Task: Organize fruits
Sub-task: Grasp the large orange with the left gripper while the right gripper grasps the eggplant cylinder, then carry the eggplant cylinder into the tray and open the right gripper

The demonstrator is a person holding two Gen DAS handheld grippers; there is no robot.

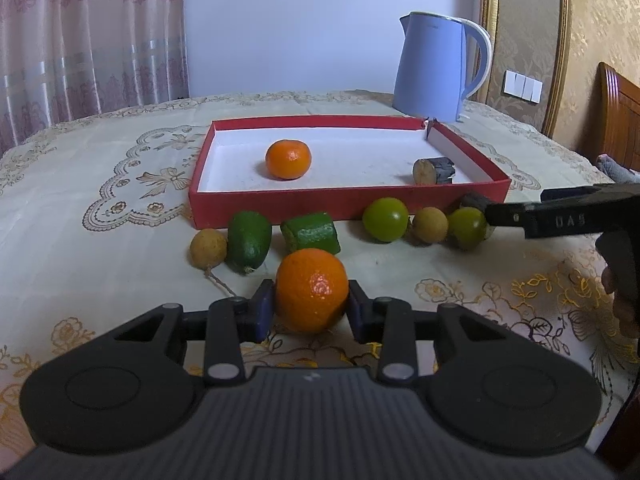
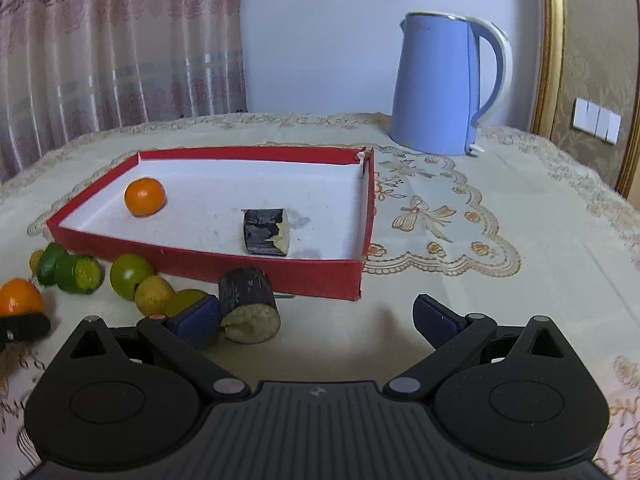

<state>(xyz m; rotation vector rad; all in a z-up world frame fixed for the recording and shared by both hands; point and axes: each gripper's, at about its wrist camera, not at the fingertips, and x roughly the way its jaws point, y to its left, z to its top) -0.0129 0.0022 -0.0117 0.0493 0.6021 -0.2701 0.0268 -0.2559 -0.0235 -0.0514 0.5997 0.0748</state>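
Orange [image 1: 311, 295] clamped between left hand-held gripper [image 1: 312, 308] pads.

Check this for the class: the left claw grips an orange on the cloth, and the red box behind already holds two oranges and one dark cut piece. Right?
Not quite. The left claw does grip an orange, but the red box holds only one orange, beside the dark cut piece. The left wrist view shows this.

hand [image 1: 622, 300]: cut by right edge, mostly behind handle
small round fruit [image 2: 36, 259]: half hidden behind green fruit [image 2: 50, 268]
bedhead [image 1: 620, 112]: cropped at right edge
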